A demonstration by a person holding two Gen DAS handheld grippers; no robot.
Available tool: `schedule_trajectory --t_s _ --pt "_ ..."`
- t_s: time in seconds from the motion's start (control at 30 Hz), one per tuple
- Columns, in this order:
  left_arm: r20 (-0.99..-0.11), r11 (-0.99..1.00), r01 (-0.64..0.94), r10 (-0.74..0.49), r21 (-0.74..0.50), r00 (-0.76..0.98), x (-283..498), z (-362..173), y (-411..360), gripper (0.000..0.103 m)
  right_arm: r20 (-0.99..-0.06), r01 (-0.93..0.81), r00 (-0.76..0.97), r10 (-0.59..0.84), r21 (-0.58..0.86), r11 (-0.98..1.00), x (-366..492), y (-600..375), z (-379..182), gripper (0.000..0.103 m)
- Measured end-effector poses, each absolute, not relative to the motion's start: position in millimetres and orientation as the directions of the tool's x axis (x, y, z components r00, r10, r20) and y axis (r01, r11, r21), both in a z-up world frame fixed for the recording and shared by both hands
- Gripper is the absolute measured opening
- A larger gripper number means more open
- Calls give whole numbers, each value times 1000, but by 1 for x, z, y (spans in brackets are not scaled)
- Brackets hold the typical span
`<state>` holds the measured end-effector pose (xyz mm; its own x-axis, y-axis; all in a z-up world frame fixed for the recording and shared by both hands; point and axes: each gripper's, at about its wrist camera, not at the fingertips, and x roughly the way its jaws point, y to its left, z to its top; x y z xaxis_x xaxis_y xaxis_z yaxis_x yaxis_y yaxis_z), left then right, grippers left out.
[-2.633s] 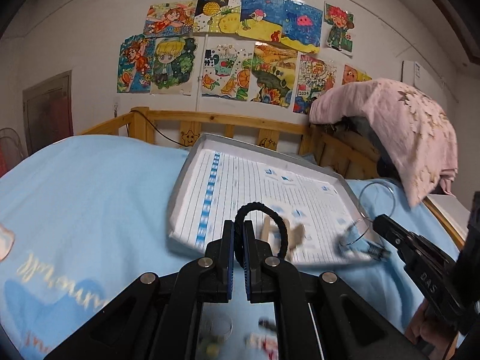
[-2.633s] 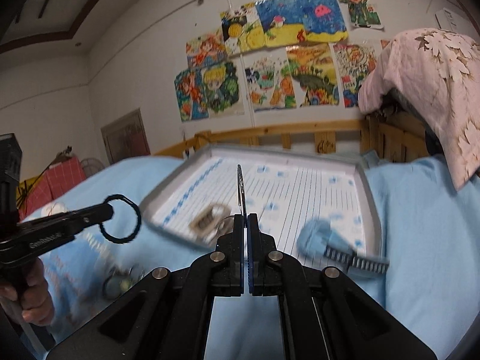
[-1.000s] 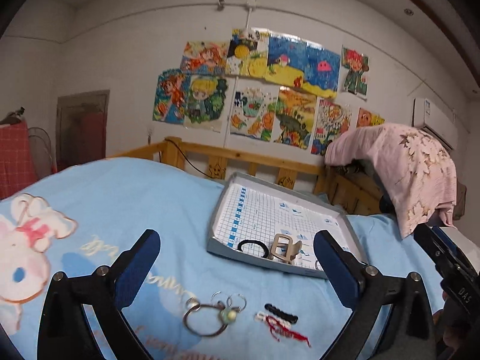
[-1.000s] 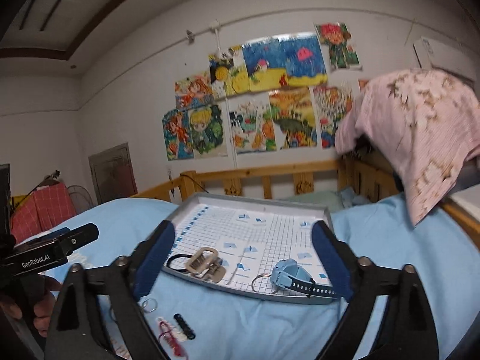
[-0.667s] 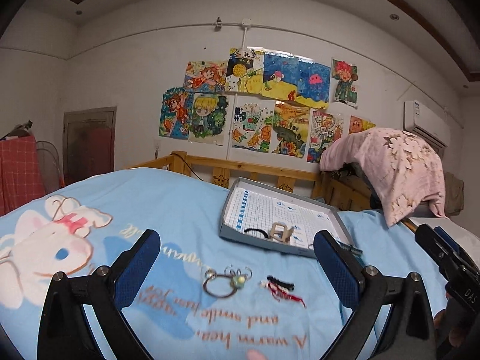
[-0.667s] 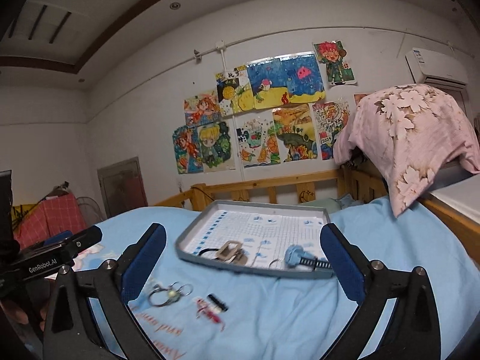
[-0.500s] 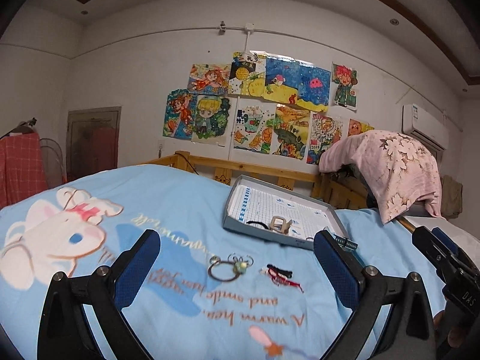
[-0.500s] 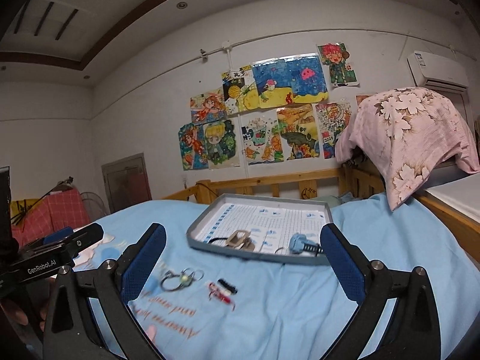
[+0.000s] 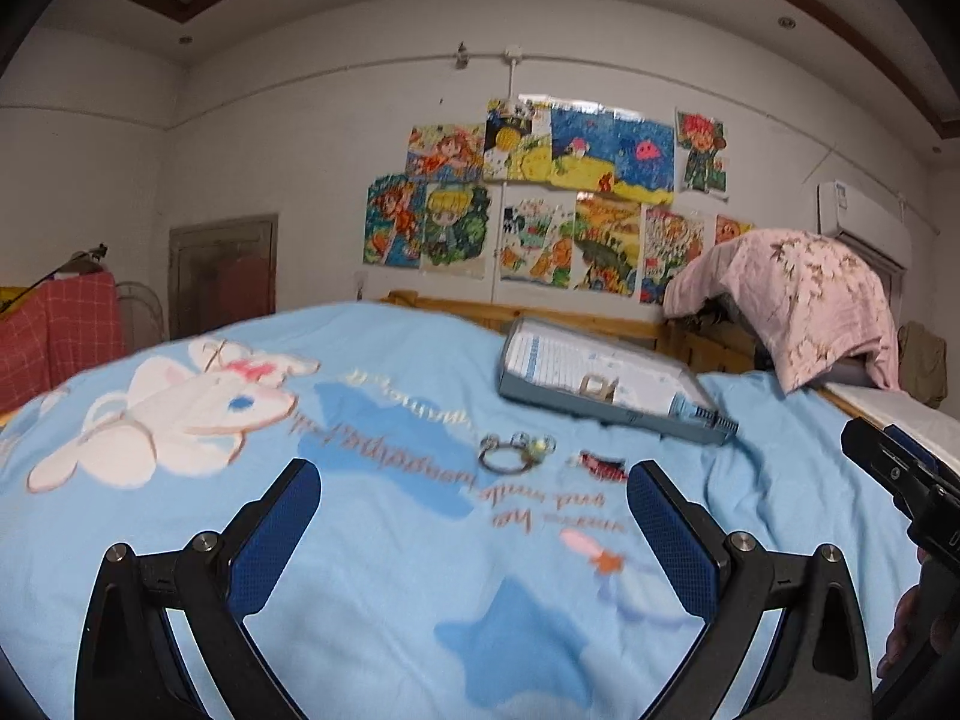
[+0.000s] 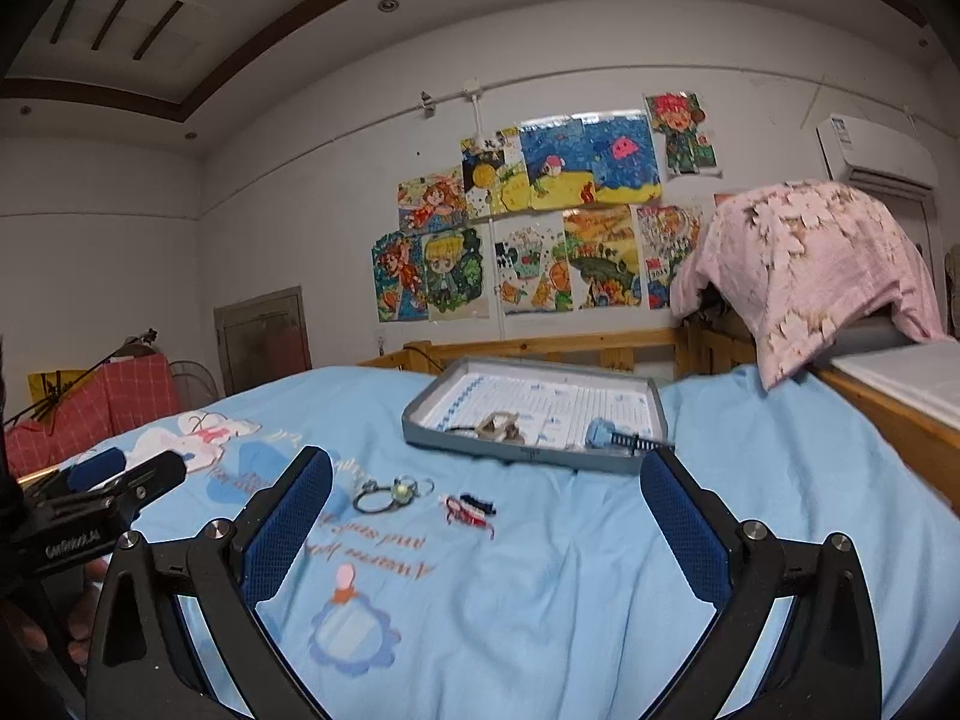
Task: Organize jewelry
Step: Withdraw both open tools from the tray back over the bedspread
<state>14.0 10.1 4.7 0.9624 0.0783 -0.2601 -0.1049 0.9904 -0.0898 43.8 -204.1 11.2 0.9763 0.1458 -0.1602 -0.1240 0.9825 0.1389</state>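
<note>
Both tongs, left (image 9: 474, 516) and right (image 10: 486, 510), gape wide and empty over the bed (image 10: 540, 600). Ahead of them lie a ring bundle (image 10: 390, 493) and red-black piece (image 10: 471, 509); farther off, the tray (image 10: 528, 455) holds other jewelry.

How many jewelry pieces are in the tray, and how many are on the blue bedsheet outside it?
In the tray: 3 (black ring, beige clasp, blue watch)
On the bedsheet: 2 (ring cluster, red-and-black piece)
Total: 5
</note>
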Motion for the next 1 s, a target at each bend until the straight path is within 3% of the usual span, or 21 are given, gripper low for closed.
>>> schedule_trajectory --t_s 0.2,0.7,1.0 --pt "-290 986 -114 74 -122 954 9 -8 12 103 -217 -130 963 161 149 980 46 -205 -2 101" --pt "-267 987 -122 92 -101 959 6 -2 9 103 -218 -106 966 137 148 983 46 -205 -5 101" --pt "-306 983 -172 144 -66 941 30 4 17 103 -199 -160 966 163 32 987 64 -211 26 101"
